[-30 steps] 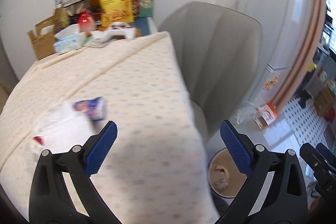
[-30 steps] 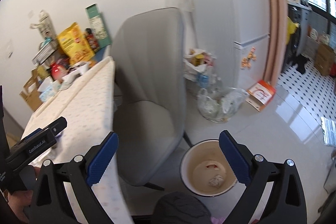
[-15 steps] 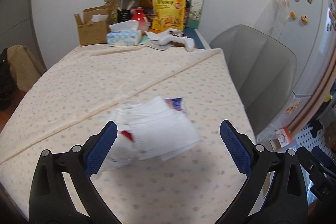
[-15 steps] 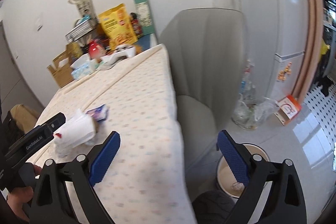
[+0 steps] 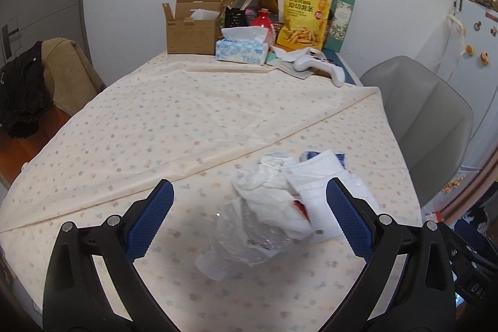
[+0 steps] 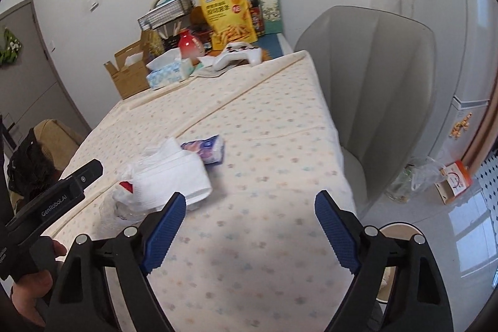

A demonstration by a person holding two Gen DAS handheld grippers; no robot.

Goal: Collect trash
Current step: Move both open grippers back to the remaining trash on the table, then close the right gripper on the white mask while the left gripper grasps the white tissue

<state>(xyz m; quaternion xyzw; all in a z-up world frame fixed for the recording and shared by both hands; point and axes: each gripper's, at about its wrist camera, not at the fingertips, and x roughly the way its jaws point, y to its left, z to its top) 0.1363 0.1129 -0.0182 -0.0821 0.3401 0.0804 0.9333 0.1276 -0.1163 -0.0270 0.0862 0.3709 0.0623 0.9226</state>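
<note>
Hovering over the trash pile on the counter (image 5: 193,126), both tongs released.

Left tongs (image 5: 249,220) spread wide, nothing between the blue pads; the trash pile sits just beyond and between them. Pile contents: crumpled white tissue (image 5: 267,179), folded white paper towel (image 5: 320,185) lying over it, clear crushed plastic bottle (image 5: 246,241) nearest the tongs, and a small blue-and-pink packet (image 6: 207,149) at the far edge of the pile. A red scrap shows under the towel; what it belongs to is probably a wrapper, not resolvable. Right tongs (image 6: 250,227) also spread, holding nothing, to the right of the pile above bare cloth. Grey chair (image 6: 373,77) stands right of the pile, beside the counter edge.
</note>
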